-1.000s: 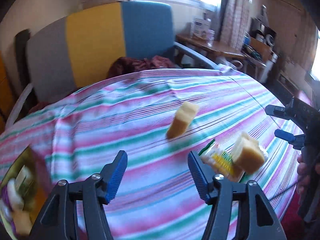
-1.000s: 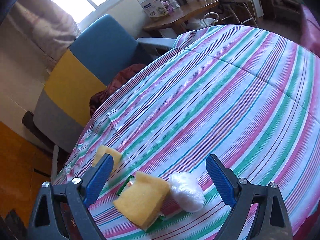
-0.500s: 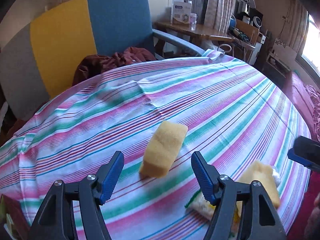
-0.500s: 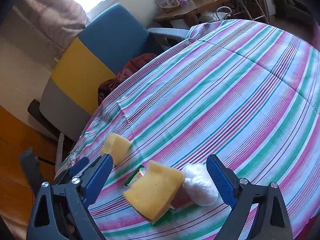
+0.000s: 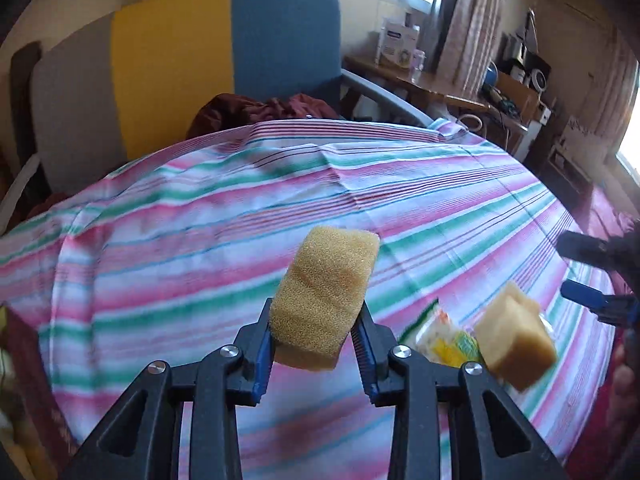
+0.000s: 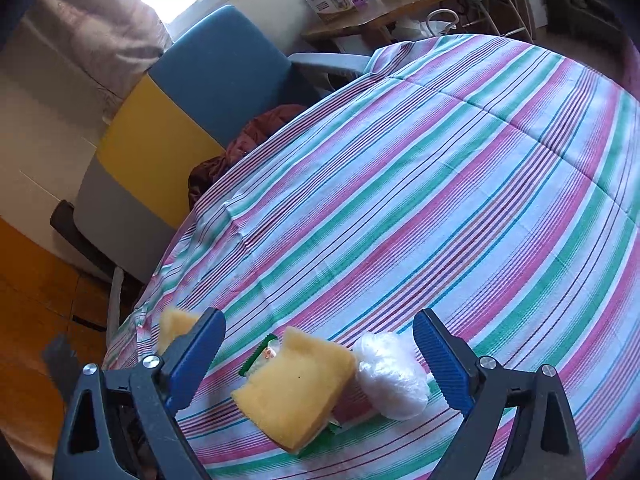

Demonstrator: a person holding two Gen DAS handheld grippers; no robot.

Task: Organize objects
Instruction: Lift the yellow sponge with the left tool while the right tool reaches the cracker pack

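Sponges lie on the striped tablecloth [image 6: 460, 168], and one sponge [image 5: 326, 296] is caught between the blue pads of the left gripper [image 5: 316, 338]. Its jaws are closing on it, both pads pressing its lower sides, and it juts up toward twelve o'clock from the fingertips, clear of the cloth.

In the left wrist view, at about four o'clock from that sponge, a second sponge [image 5: 516, 344] sits on a green and yellow packet [image 5: 444, 334], blurred. The right gripper [image 5: 588, 276] shows at three o'clock near the edge of that view.

In the right wrist view the right gripper [image 6: 320, 356] hangs above the cloth with its jaws spread wide and nothing between the pads. Below them lie the second sponge [image 6: 296, 388] on the packet [image 6: 260, 356], and a white plastic bundle [image 6: 390, 374] touching the sponge at three o'clock. A multicoloured chair [image 6: 188, 112] stands beyond the table at eleven o'clock.
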